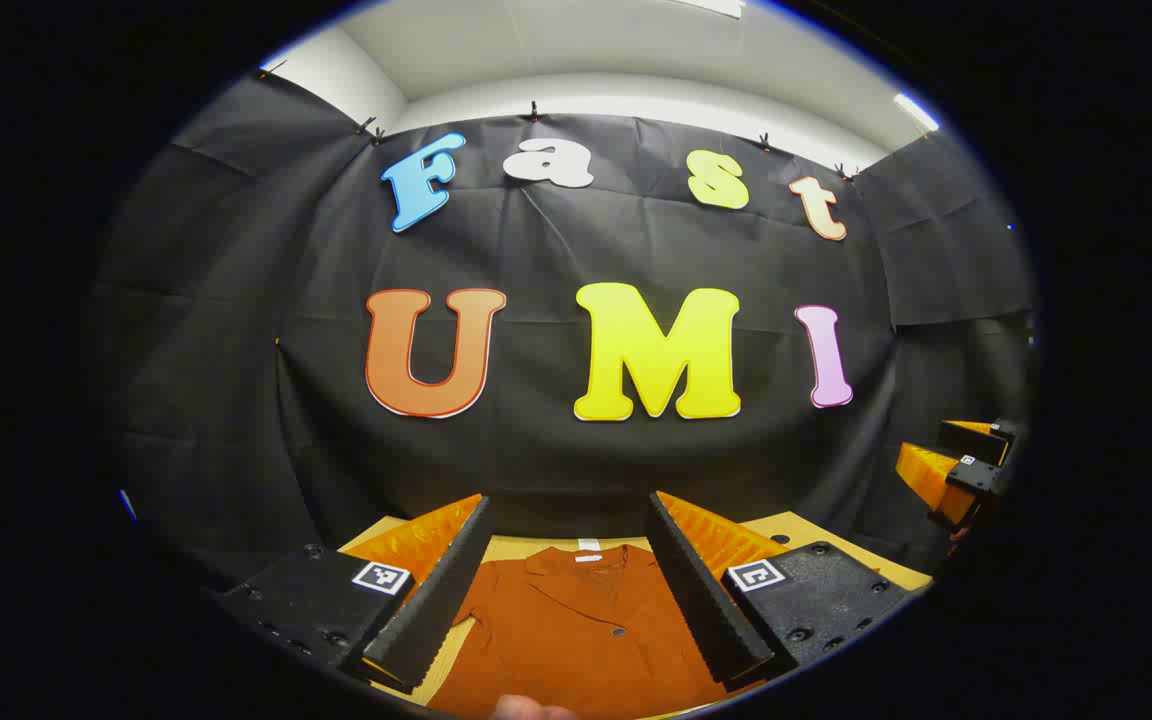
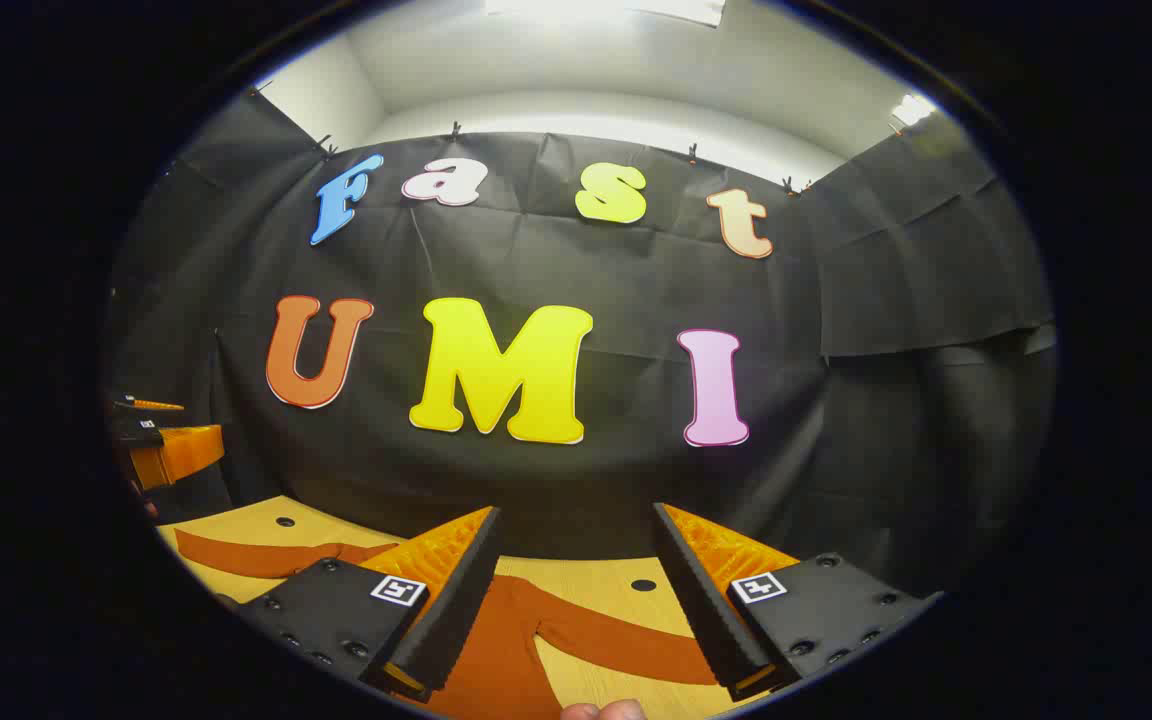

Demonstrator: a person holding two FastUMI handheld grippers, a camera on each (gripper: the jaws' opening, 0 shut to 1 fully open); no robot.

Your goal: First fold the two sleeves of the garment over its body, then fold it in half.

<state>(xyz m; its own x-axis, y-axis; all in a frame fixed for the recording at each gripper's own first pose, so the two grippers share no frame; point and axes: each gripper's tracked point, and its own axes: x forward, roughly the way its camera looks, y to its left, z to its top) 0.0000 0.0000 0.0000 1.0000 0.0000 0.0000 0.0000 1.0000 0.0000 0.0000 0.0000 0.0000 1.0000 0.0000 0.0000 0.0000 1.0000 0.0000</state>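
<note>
A rust-orange collared shirt (image 1: 576, 630) lies flat on the wooden table (image 1: 806, 528), its collar with a white tag toward the back wall. My left gripper (image 1: 569, 500) hovers open above the shirt's chest, nothing between its fingers. In the right gripper view the shirt (image 2: 501, 640) has one long sleeve (image 2: 626, 640) spread out to the right and the other sleeve (image 2: 246, 555) stretched left. My right gripper (image 2: 576, 512) is open above the right shoulder and holds nothing. Each gripper also appears at the edge of the other's view: the right gripper (image 1: 966, 465) and the left gripper (image 2: 161, 440).
The black cloth wall stands close behind the table's far edge. The tabletop (image 2: 596, 585) has small round holes (image 2: 644, 584). A person's fingertip (image 2: 604, 711) shows at the bottom edge of each view.
</note>
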